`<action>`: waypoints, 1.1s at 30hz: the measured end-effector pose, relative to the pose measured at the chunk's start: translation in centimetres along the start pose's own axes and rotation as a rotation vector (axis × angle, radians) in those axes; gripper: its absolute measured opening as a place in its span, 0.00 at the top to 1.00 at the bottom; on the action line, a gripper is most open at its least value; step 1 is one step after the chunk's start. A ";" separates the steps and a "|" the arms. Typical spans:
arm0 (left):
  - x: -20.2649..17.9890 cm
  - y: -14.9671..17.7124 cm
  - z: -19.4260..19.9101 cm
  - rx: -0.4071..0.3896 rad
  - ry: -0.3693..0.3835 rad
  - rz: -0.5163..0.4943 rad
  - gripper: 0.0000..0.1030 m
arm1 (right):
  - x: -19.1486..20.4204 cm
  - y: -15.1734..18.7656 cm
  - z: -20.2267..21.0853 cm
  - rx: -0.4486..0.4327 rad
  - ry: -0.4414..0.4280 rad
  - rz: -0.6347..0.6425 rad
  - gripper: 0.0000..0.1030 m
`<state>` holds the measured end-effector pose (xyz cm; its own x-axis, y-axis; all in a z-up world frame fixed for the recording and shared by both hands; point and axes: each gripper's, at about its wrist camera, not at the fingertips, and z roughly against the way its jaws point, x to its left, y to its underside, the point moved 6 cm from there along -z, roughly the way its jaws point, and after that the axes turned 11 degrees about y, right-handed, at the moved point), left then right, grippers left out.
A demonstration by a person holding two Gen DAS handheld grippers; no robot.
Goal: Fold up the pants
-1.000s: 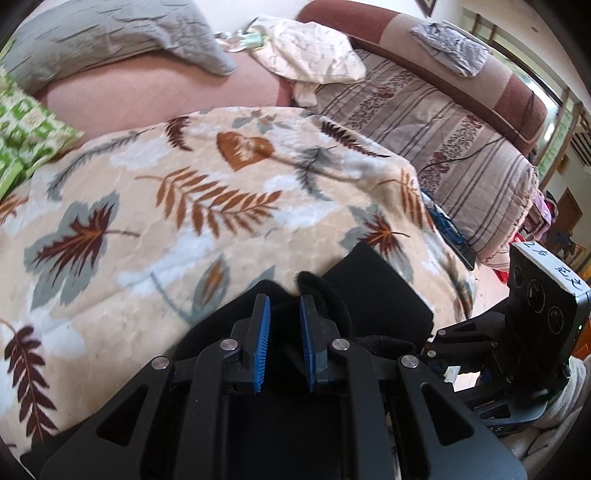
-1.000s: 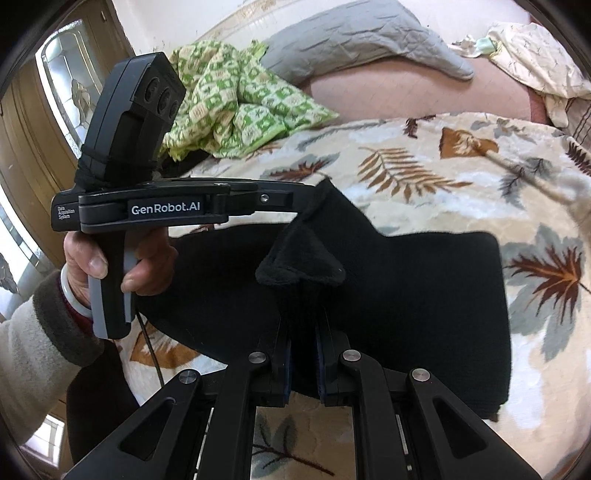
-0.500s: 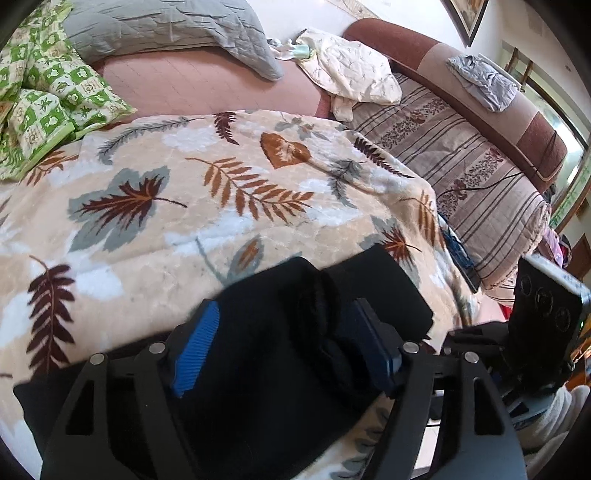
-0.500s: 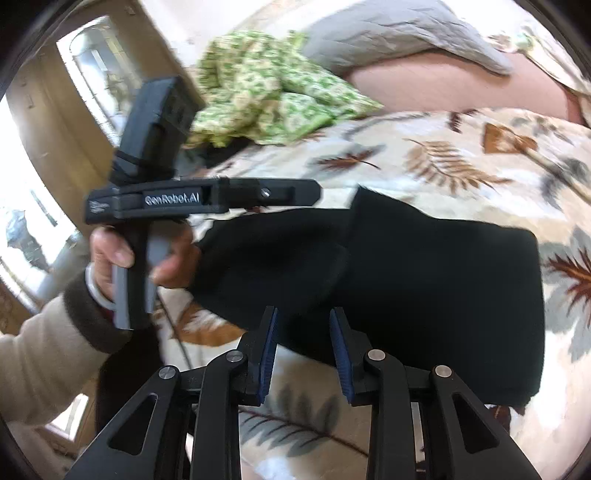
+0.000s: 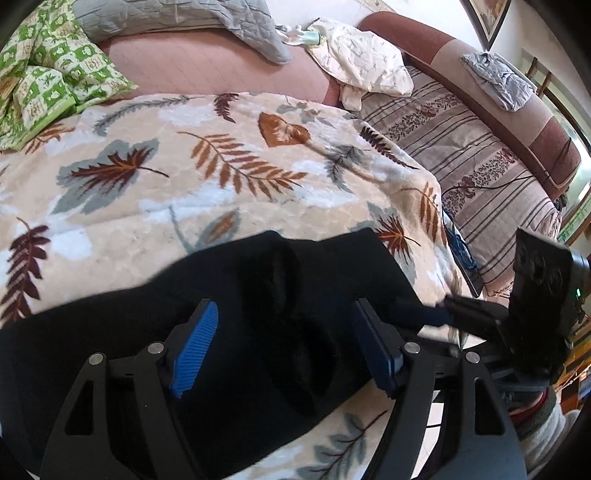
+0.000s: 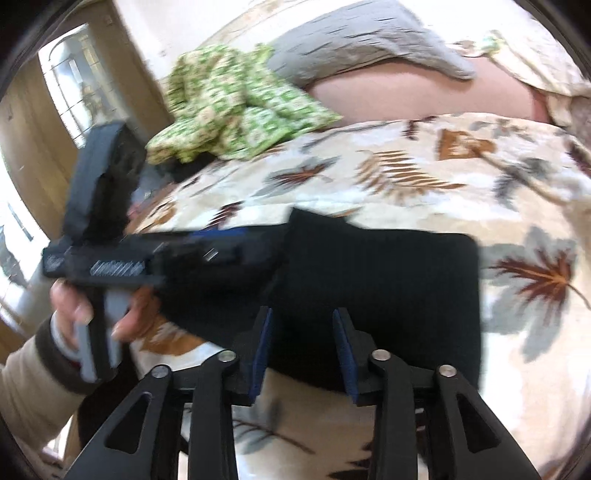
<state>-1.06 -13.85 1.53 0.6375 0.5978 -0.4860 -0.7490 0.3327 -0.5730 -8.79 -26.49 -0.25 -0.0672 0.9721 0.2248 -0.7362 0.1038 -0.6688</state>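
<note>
The black pants (image 5: 236, 332) lie folded on the leaf-print blanket (image 5: 155, 192), near its front edge; they also show in the right wrist view (image 6: 388, 288). My left gripper (image 5: 284, 332) is wide open just above the pants, with a raised fold of fabric between its blue pads (image 5: 195, 343). My right gripper (image 6: 303, 332) is open and empty, over the near edge of the pants. The left gripper shows blurred at the left of the right wrist view (image 6: 207, 251), and the right gripper at the right of the left wrist view (image 5: 436, 314).
Green checked bedding (image 5: 48, 77) and a grey quilt (image 5: 177, 18) lie at the back. A cream cloth (image 5: 362, 62) sits on a striped sofa (image 5: 480, 147) to the right. A wooden door (image 6: 33, 147) stands at the left of the right wrist view.
Both grippers were shut on the pants a second ago and have opened, letting the fabric drop flat. Both have drawn back towards the blanket's near edge.
</note>
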 end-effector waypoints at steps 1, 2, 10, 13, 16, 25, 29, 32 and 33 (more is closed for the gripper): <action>-0.1 0.2 -0.4 0.005 -0.008 0.007 0.28 | -0.7 -0.1 -0.1 0.000 0.009 -0.016 0.61; -0.3 0.3 -0.9 0.011 -0.022 0.012 0.28 | -1.3 -0.2 -0.2 0.004 0.019 -0.031 0.61; -1.0 1.3 -3.7 0.063 -0.119 0.008 0.28 | -3.2 -0.2 -1.1 0.023 0.027 -0.066 0.60; -1.1 1.3 -4.0 0.056 -0.145 0.011 0.28 | -3.3 -0.4 -1.2 0.021 0.024 -0.071 0.59; -0.8 1.2 -3.9 0.044 -0.167 0.036 0.31 | -3.6 -0.6 -1.0 0.010 0.027 -0.083 0.59; -1.6 0.6 -3.0 0.008 -0.177 0.041 0.89 | -4.6 -1.1 -0.2 -0.012 0.060 -0.099 0.57; -2.4 0.2 -1.9 -0.011 -0.169 0.017 0.90 | -4.5 -1.6 0.2 -0.023 0.069 -0.087 0.57; -2.6 -0.1 -0.9 -0.028 -0.158 0.019 0.90 | -4.4 -2.0 0.8 -0.041 0.067 -0.079 0.57; -2.5 -0.2 -0.7 -0.030 -0.157 0.019 0.90 | -4.3 -2.2 1.0 -0.046 0.067 -0.076 0.57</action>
<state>-2.43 -15.91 2.43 0.5856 0.7112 -0.3890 -0.7530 0.2996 -0.5858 -7.53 -31.12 0.93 0.0339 0.9728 0.2292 -0.7058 0.1857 -0.6836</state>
